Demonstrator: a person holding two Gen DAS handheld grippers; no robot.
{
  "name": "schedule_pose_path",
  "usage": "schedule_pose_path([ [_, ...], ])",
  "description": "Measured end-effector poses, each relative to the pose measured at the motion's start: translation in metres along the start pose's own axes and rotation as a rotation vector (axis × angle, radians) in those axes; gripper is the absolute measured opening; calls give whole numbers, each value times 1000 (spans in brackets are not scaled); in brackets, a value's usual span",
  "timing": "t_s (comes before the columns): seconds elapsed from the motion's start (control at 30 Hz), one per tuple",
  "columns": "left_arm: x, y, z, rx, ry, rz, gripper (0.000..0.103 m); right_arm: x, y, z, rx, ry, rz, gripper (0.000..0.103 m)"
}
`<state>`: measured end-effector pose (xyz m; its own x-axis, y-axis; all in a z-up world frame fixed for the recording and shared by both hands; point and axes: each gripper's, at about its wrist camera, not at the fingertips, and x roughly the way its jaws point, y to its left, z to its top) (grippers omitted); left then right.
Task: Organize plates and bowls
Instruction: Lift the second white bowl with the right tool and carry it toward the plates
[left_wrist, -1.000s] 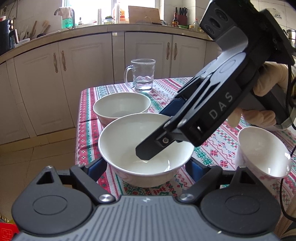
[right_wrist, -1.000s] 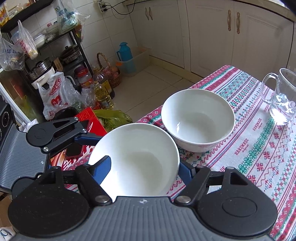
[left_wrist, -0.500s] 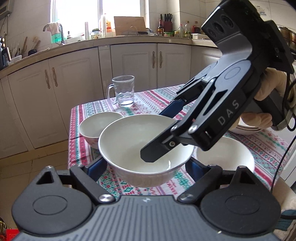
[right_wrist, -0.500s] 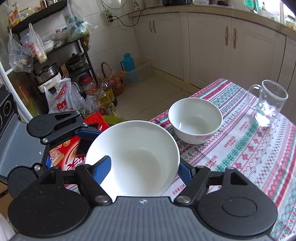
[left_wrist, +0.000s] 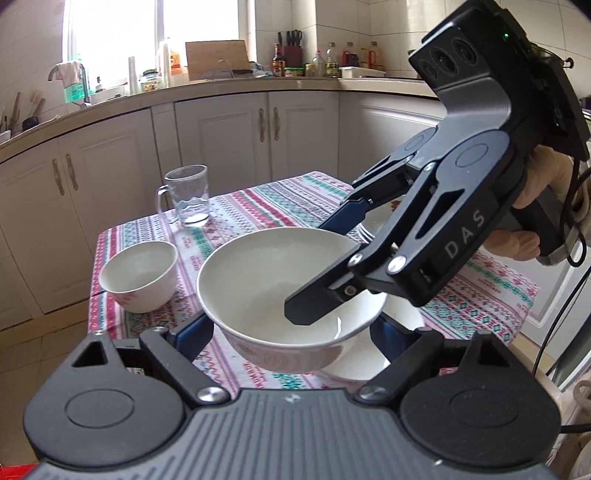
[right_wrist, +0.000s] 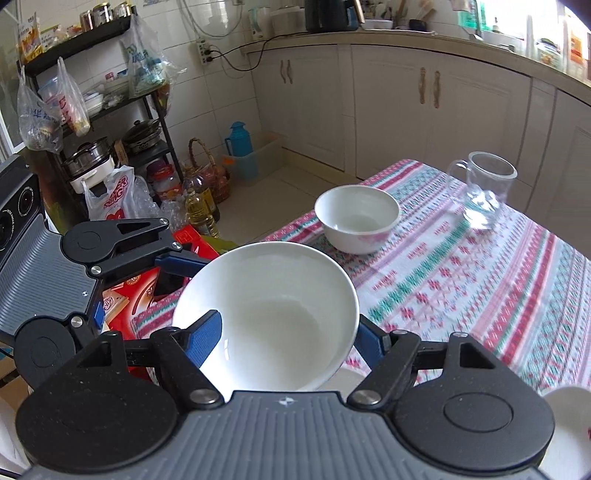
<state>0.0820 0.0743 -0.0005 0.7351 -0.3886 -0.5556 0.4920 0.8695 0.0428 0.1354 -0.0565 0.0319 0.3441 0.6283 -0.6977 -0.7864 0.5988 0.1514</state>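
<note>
Lifting white bowl (left_wrist: 273, 280) higher off table (right_wrist: 461, 266), both grippers (left_wrist: 291, 328) (right_wrist: 288, 336) still clamping it.

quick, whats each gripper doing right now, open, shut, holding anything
Left gripper: shut on the big white bowl, one finger on each side of it.
Right gripper: shut on the same bowl's rim, one finger inside and one outside.

White bowl (left_wrist: 273, 280), faint pink motif outside. Tablecloth (right_wrist: 461, 273): red, green, white woven bands. Clear glass mug (left_wrist: 186, 199). Black claws, blue pads (right_wrist: 203, 338). Cream cabinets (left_wrist: 229, 136).
</note>
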Motion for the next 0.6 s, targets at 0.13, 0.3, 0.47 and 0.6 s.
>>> schedule_pose_path([
  [0.13,5,-13,1,9,9,-23,91,-11,-2,-15,19,-3,-17,81],
  [0.3,13,-25,1,15,28,-44,91,-21,-10,-30,40,-4,-33,81],
  [0.47,21,-30,-1,15,52,-61,91,-24,-15,-40,58,-2,-38,81],
  [0.6,26,-33,-3,17,72,-70,91,-24,-17,-45,68,8,-35,81],
])
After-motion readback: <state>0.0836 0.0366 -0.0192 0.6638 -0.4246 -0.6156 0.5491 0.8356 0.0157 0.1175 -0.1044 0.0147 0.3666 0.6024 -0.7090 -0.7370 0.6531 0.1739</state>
